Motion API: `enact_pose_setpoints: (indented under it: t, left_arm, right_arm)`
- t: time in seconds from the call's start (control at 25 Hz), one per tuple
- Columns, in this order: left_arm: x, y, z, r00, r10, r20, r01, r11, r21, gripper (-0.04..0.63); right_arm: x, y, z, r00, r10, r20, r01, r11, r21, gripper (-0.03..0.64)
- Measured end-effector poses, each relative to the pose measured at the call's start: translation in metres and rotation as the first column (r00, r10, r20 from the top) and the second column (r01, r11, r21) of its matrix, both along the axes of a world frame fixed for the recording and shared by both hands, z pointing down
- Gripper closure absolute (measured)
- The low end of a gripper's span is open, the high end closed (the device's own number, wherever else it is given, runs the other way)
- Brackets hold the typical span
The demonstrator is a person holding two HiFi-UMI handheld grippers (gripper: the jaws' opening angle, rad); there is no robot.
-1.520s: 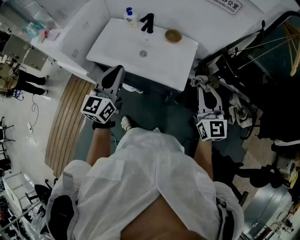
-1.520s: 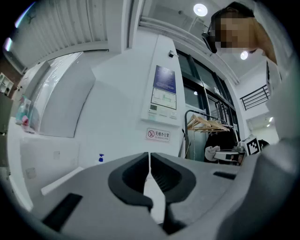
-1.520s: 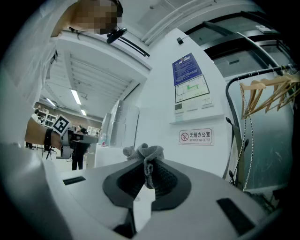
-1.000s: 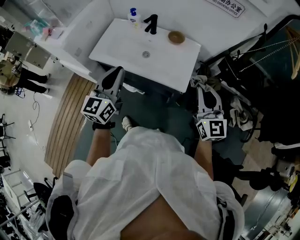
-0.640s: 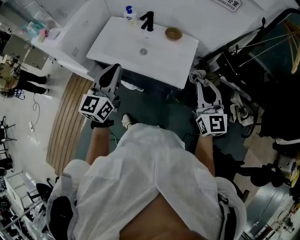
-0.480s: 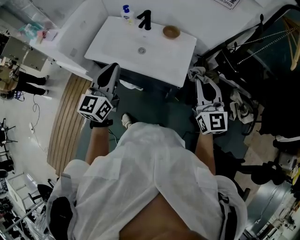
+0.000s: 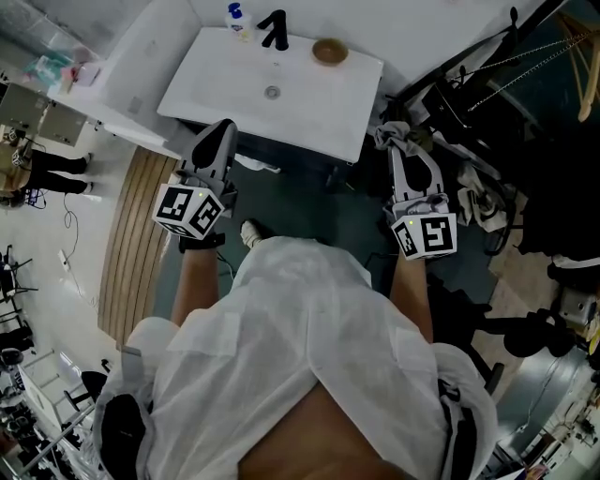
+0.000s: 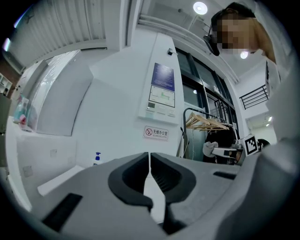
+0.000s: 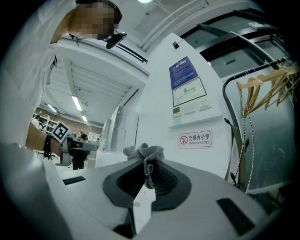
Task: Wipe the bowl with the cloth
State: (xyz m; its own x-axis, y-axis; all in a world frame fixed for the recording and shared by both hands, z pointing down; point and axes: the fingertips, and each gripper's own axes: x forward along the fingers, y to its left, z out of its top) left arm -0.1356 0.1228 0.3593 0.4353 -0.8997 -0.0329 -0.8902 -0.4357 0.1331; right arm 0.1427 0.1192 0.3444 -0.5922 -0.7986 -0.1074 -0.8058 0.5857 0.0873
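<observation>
Two tools face the white bench (image 7: 319, 103). The left hand-held gripper (image 8: 150, 161) has its jaws together on nothing, probably kept free to steady the bowl (image 7: 329, 51). The bowl sits at the bench's far edge, right of the tap (image 7: 274, 28) and well apart from both tools. The right hand-held gripper (image 9: 145, 174) pinches the grey cloth (image 9: 144, 157), bunched above its tips for wiping. A wall sign (image 9: 195, 139) reads "NO SMOKING OFFICE"; the blue notice (image 9: 186, 82) above it seems too small to read.

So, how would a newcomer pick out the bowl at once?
Find the white washbasin counter at the top of the head view. On its back edge, right of the black tap, sits the bowl: the only round, brown thing there.
</observation>
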Motion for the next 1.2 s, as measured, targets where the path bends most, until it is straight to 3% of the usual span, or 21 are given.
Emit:
enact_pose_setpoints:
  t: [0.48,0.96,1.2]
  left_arm:
    - [0.018,-0.032,0.012,0.997,0.061,0.036,-0.06,0.998,-0.028,0.577]
    - [0.019,-0.167,0.036,0.988,0.147,0.037,-0.143,0.986,-0.089,0.577]
    - [0.035,-0.236,0.049,0.969,0.245,0.047,-0.238,0.964,-0.115,0.575]
  right_arm:
    - [0.004,-0.027,0.013,1.0,0.031,0.004,-0.031,0.999,-0.033,0.577]
    - [-0.014,-0.135,0.012,0.997,0.074,-0.023,-0.075,0.996,-0.05,0.577]
    - [-0.024,-0.185,0.011,0.993,0.116,-0.035,-0.118,0.992,-0.043,0.577]
